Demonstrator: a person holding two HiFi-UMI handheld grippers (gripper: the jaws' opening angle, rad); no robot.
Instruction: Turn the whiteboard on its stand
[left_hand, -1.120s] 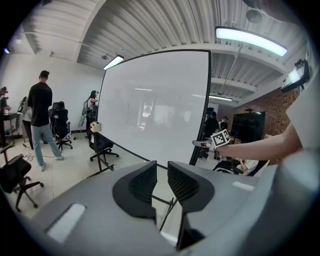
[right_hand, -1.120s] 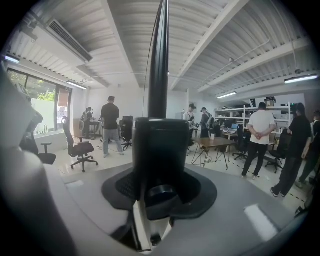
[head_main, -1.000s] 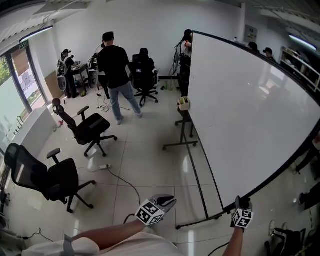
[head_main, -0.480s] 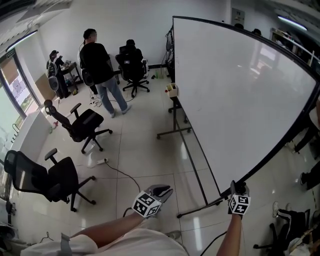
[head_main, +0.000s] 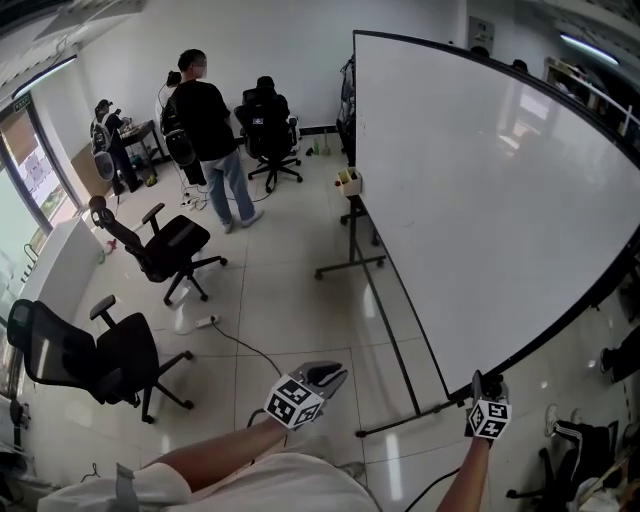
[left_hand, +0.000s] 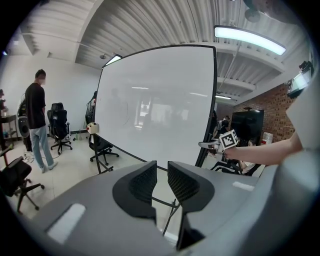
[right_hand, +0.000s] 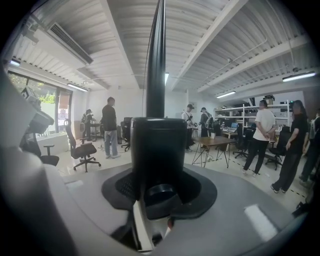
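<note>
Your right gripper (head_main: 481, 384) fingers clamp the whiteboard (head_main: 480, 190) frame edge between them, so push it round steadily, no twisting; left gripper (left_hand: 161, 181) fingers narrow, empty.

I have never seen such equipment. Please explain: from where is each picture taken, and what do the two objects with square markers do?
A person holds tongs in each hand; the marker cubes belong to them. One picture comes from a camera on the head, looking down; the other two come from cameras riding on the tongs. The right tongs are closed on the whiteboard, on the black frame at its lower corner. The left tongs are open and empty. On the tiled floor stand office chairs.
</note>
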